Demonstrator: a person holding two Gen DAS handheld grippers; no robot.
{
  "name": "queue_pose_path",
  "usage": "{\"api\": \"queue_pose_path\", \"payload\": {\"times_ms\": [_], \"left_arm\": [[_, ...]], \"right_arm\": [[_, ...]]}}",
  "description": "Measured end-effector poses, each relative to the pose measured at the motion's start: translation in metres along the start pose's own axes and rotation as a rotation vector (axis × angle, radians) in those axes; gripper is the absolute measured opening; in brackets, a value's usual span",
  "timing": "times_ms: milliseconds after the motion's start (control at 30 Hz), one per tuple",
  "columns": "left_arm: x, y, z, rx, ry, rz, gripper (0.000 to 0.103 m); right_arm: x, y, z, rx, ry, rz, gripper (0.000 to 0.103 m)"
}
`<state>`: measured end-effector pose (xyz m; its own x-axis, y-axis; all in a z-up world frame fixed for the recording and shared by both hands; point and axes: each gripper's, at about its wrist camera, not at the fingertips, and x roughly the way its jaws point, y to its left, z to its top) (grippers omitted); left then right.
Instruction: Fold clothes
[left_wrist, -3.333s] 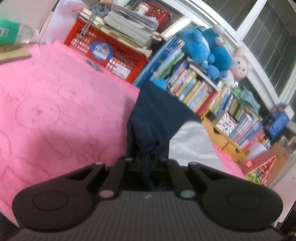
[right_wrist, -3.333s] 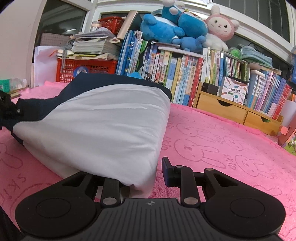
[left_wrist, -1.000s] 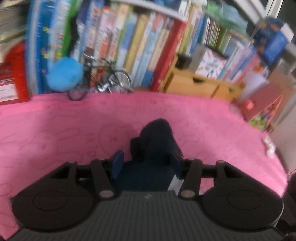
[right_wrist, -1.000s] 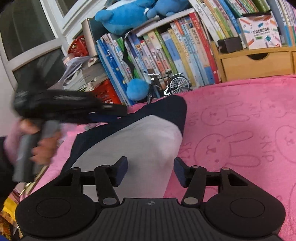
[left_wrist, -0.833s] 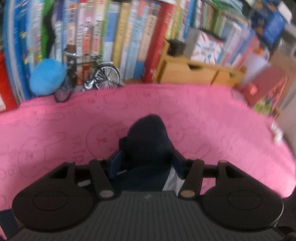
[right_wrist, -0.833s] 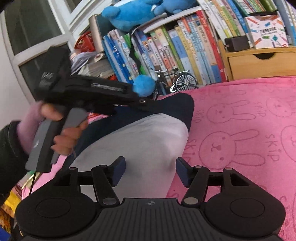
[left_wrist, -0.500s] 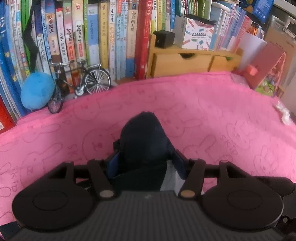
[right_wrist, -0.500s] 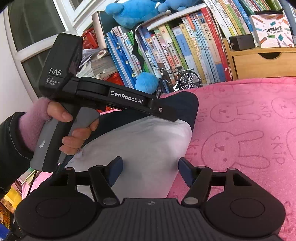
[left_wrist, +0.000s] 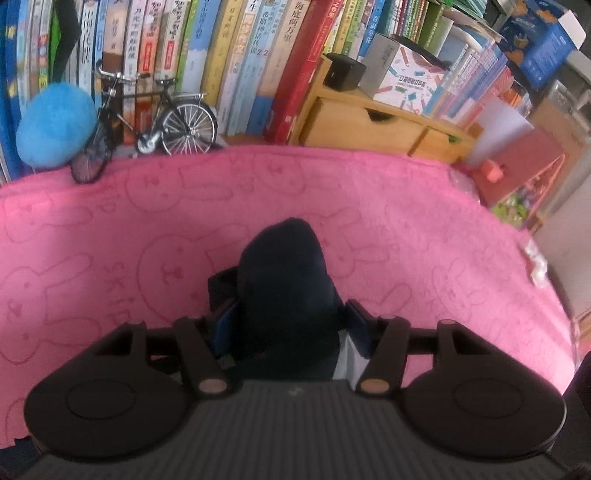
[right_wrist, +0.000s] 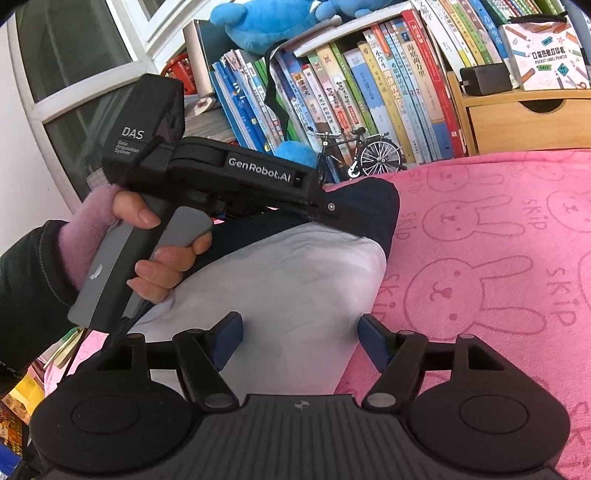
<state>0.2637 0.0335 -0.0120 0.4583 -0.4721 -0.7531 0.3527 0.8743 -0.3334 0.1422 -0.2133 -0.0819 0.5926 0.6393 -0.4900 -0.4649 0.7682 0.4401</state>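
The garment (right_wrist: 280, 280) is seen already folded into a bundle on the pink-covered table (right_wrist: 498, 258), its navy end bunched in the left claw (left_wrist: 291, 321), while the right claw (right_wrist: 299, 332), whose jaws have just been opening, straddles it unpressed, leaving only release and tidying.

The black left gripper (left_wrist: 286, 325), at lower centre, is clamped on dark cloth. The black right gripper (right_wrist: 301, 336), lower centre, has just been widening, white cloth between its jaws.

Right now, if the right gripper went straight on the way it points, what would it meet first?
The right gripper would likely run into the white part of the garment lying between its open jaws; depth is unclear, but nothing else sits nearer.
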Motion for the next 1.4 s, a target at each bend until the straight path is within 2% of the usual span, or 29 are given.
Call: {"api": "queue_pose_path", "payload": {"times_ms": [133,200,267,367,500,633,700,833,933,1033,1200,1400], "left_arm": [[0.004,0.007,0.003,-0.046,0.007,-0.033,0.051],[0.006,0.012,0.005,-0.086,-0.001,-0.056,0.03],[0.008,0.016,0.006,-0.123,-0.004,-0.088,0.021],[0.013,0.019,0.008,-0.154,-0.001,-0.105,0.019],[0.017,0.035,0.018,-0.282,0.008,-0.127,0.019],[0.017,0.051,0.034,-0.411,-0.038,-0.089,0.018],[0.007,0.053,0.04,-0.422,-0.087,-0.056,0.016],[-0.041,0.041,0.04,-0.314,-0.19,0.045,0.016],[-0.088,0.032,0.021,-0.219,-0.259,0.104,0.023],[-0.13,0.034,-0.005,-0.195,-0.303,0.151,0.029],[-0.173,0.056,-0.062,-0.233,-0.325,0.191,0.044],[-0.175,0.081,-0.106,-0.325,-0.293,0.199,0.047]], "right_arm": [[0.002,-0.001,-0.001,0.005,0.002,0.004,0.071],[0.002,-0.001,-0.001,0.003,0.005,0.006,0.071],[0.002,-0.001,-0.001,0.0,0.007,0.008,0.071],[0.002,-0.002,0.0,0.0,0.014,0.011,0.072],[0.001,-0.002,0.002,-0.008,0.027,0.017,0.072],[0.0,-0.001,0.001,-0.005,0.032,0.02,0.072],[-0.002,0.0,0.0,0.003,0.034,0.021,0.072],[-0.009,0.0,-0.002,0.02,0.031,0.019,0.072],[-0.014,0.0,-0.004,0.035,0.023,0.011,0.072],[-0.02,0.001,-0.006,0.05,0.01,-0.001,0.072],[-0.026,-0.002,-0.009,0.092,-0.002,-0.013,0.072],[-0.019,-0.005,-0.005,0.11,0.007,-0.034,0.073]]}}
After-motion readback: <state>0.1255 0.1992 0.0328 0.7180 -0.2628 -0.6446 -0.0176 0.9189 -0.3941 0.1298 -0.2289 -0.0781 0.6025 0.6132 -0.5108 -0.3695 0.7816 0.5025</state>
